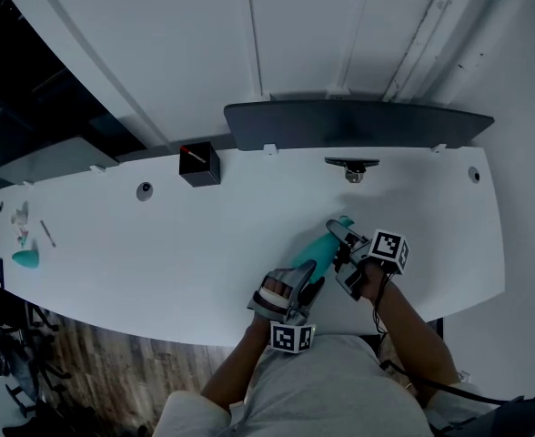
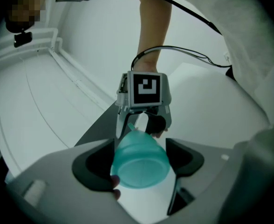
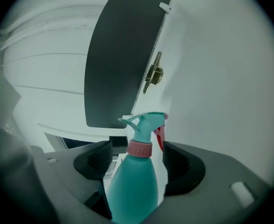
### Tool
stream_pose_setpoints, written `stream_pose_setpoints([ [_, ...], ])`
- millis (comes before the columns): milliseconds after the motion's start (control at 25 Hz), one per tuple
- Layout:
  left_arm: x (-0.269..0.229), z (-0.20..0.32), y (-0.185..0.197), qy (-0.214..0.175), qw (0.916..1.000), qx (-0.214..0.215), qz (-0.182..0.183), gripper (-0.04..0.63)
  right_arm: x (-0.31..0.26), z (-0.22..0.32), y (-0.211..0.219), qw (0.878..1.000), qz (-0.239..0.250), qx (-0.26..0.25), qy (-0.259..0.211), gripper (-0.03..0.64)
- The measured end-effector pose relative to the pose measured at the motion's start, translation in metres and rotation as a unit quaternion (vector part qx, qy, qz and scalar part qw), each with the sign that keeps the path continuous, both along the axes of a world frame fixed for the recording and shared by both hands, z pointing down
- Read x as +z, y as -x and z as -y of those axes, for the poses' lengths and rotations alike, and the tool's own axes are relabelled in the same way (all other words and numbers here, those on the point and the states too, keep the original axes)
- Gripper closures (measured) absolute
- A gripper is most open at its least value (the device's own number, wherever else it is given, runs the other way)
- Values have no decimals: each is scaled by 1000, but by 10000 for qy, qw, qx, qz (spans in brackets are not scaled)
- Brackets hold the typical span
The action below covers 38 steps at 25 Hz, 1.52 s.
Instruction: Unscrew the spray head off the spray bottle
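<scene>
A teal spray bottle [image 1: 311, 250] is held slantwise above the white table [image 1: 158, 244], its spray head [image 1: 341, 223] pointing away from me. My left gripper [image 1: 304, 279] is shut on the bottle's lower body; in the left gripper view both pads touch the round base [image 2: 139, 166]. My right gripper [image 1: 342, 253] is open around the neck. In the right gripper view the pink collar [image 3: 140, 148] sits between the pads with a gap on each side. The teal head [image 3: 145, 122] and red trigger [image 3: 159, 136] stick out beyond the jaws.
A dark curved panel [image 1: 358, 124] stands along the table's back edge, with a small metal fitting [image 1: 351, 167] in front of it. A black box [image 1: 199, 164] sits at the back left. Small items, one teal [image 1: 26, 258], lie far left. The table's front edge runs just under my hands.
</scene>
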<state>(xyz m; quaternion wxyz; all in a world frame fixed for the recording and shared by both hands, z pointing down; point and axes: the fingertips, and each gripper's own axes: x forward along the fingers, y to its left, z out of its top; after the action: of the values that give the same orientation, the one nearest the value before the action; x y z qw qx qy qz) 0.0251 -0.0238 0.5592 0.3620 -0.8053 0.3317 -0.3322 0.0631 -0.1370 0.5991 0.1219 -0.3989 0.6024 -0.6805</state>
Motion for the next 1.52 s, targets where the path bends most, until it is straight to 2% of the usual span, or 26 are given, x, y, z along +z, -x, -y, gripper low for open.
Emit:
stream_pose_setpoints([
  [120,1,1,1,16,10000,-13,7,252,2,4,-9,9996,-263,47,-77,398],
  [160,1,2,2,45,10000,-45,-15,252,0,4,-11,9991,-378,-9,-185,463],
  [280,0,3,6,109,9997,-152,-187,252,-14,5,-12,9933,-786,-370,-762,466],
  [360,-1,5,7,227,9987,-220,-396,252,-25,4,-12,9846,-1069,-627,-1236,468],
  [440,-3,7,9,454,9960,-319,-698,252,-38,1,-12,9737,-1278,-820,-1697,469],
  [520,-4,9,12,803,9889,-480,-1154,252,-52,-1,-12,9627,-1362,-911,-2153,469],
  [600,-7,11,14,1237,9755,-601,-1719,252,-70,-5,-11,9514,-1371,-952,-2588,469],
  [680,-10,11,14,1717,9559,-580,-2313,253,-90,-11,-9,9397,-1338,-1010,-2981,469],
  [720,-10,10,13,1992,9431,-520,-2609,255,-101,-14,-7,9330,-1295,-1057,-3187,469],
  [800,-13,7,10,2584,9108,-337,-3202,257,-126,-24,-1,9162,-1180,-1218,-3630,469],
  [880,-20,3,4,3067,8806,-119,-3610,259,-148,-38,10,8926,-1185,-1526,-4073,469],
  [920,-22,2,1,3245,8717,-31,-3673,261,-157,-45,15,8774,-1289,-1737,-4283,469],
  [960,-23,0,-2,3372,8677,37,-3653,262,-163,-53,20,8606,-1448,-1960,-4472,469],
  [1040,-23,-2,-6,3449,8710,113,-3498,262,-171,-67,29,8313,-1752,-2320,-4737,469],
  [1080,-23,-2,-7,3419,8759,115,-3401,262,-173,-71,32,8212,-1859,-2432,-4816,469],
  [1160,-22,0,-8,3309,8888,55,-3170,264,-176,-77,37,8087,-2018,-2556,-4899,469],
  [1360,-20,4,-15,3006,9196,19,-2530,260,-173,-84,41,8021,-2138,-2647,-4908,469],
  [1440,-21,2,-19,2897,9265,68,-2400,248,-171,-86,40,8032,-2115,-2667,-4888,469],
  [1520,-23,1,-22,2848,9278,83,-2408,238,-170,-87,39,8039,-2094,-2673,-4882,469],
])
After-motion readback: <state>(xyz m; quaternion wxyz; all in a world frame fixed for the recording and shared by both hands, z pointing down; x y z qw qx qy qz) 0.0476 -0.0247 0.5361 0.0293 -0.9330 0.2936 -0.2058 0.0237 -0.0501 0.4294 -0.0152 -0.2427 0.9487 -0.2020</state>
